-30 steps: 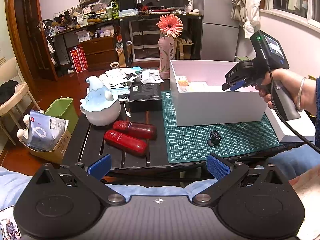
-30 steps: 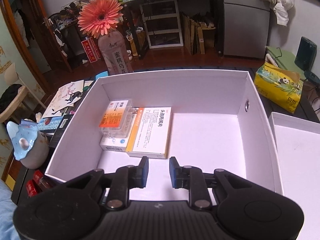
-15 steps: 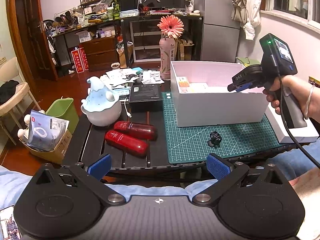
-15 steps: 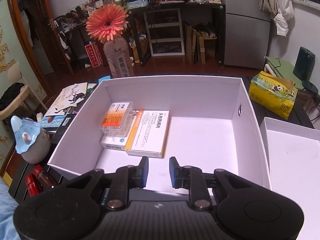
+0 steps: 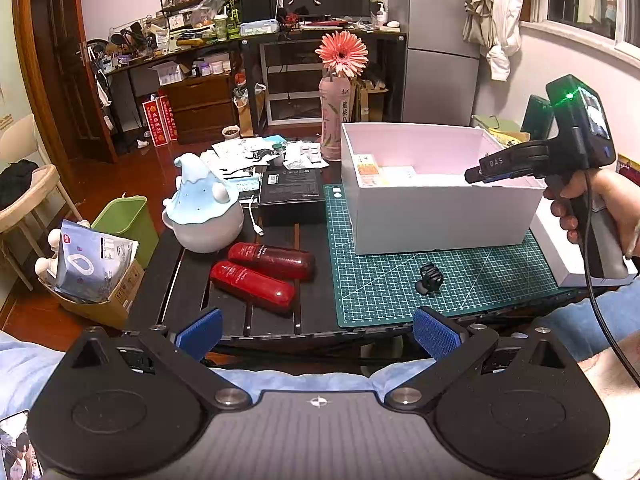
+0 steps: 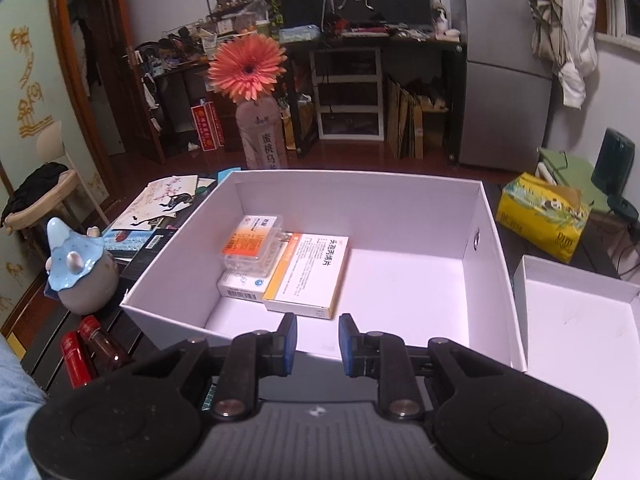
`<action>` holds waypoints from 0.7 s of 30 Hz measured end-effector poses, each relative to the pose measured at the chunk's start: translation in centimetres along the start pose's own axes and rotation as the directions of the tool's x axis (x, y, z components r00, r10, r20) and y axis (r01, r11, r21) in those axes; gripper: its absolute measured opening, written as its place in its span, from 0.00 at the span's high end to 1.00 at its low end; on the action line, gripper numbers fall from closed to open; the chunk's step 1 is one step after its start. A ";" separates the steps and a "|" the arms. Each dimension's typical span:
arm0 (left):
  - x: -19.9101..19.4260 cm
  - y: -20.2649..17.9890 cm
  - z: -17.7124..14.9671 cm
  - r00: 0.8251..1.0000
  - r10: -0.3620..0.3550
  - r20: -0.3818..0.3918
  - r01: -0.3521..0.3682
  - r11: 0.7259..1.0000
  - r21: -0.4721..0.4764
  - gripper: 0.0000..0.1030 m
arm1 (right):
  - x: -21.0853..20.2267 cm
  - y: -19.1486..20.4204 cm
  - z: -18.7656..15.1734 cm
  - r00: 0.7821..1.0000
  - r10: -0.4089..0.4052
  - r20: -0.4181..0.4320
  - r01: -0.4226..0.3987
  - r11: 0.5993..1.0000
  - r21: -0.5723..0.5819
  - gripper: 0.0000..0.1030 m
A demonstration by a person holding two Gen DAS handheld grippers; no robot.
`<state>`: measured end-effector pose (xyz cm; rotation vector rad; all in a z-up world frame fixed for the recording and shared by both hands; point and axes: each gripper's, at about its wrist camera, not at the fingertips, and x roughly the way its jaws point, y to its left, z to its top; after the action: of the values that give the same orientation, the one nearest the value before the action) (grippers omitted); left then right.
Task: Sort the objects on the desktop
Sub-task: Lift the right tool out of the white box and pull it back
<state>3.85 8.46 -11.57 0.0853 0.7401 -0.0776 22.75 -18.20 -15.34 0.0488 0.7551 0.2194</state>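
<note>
A white open box (image 5: 440, 220) stands on a green cutting mat (image 5: 400, 280); in the right wrist view the box (image 6: 492, 280) holds several medicine packets (image 6: 308, 268) at its left. My right gripper (image 6: 317, 342) hovers over the box's near wall, jaws a little apart and empty; it also shows in the left wrist view (image 5: 480, 174). My left gripper (image 5: 318, 330) is wide open and empty, low in front of the table. Two red bottles (image 5: 260, 272) and a black clip (image 5: 430, 282) lie on the table.
A blue-and-white ceramic pot (image 5: 202, 212), a black box (image 5: 292, 192), papers and a flower bottle (image 5: 334, 120) stand behind. The box lid (image 6: 576, 320) lies right of the box. A green bin (image 5: 128, 224) is on the floor at left.
My right gripper has drawn back and up from over the box interior to its near wall. Its jaws have parted slightly. The left gripper has not moved.
</note>
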 end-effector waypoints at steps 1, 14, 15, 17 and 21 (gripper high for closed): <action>0.0 0.0 0.0 1.000 0.001 0.000 -0.001 1.000 0.001 0.00 | -0.2 0.0 -0.1 1.000 0.002 0.005 -0.002 1.000 -0.004 0.80; -0.2 -0.1 0.0 1.000 0.004 -0.001 -0.004 1.000 0.001 0.00 | -3.0 0.5 -1.6 0.997 0.064 0.045 -0.063 0.998 -0.005 0.79; -0.2 -0.1 0.0 1.000 0.004 0.000 -0.004 1.000 0.000 0.00 | -3.1 0.6 -1.7 0.997 0.067 0.046 -0.067 0.998 -0.007 0.79; -0.3 -0.1 0.0 1.000 0.003 0.000 -0.003 1.000 -0.001 0.00 | -3.2 0.7 -2.1 0.996 0.073 0.041 -0.072 0.997 -0.021 0.79; -0.3 -0.1 -0.1 1.000 0.004 0.003 -0.004 1.000 -0.001 0.00 | -3.5 0.8 -2.9 0.996 0.080 0.040 -0.079 0.996 -0.030 0.78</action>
<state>3.53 8.38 -11.40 0.0852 0.7372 -0.0738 18.18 -18.29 -15.01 0.0565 0.7094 0.3039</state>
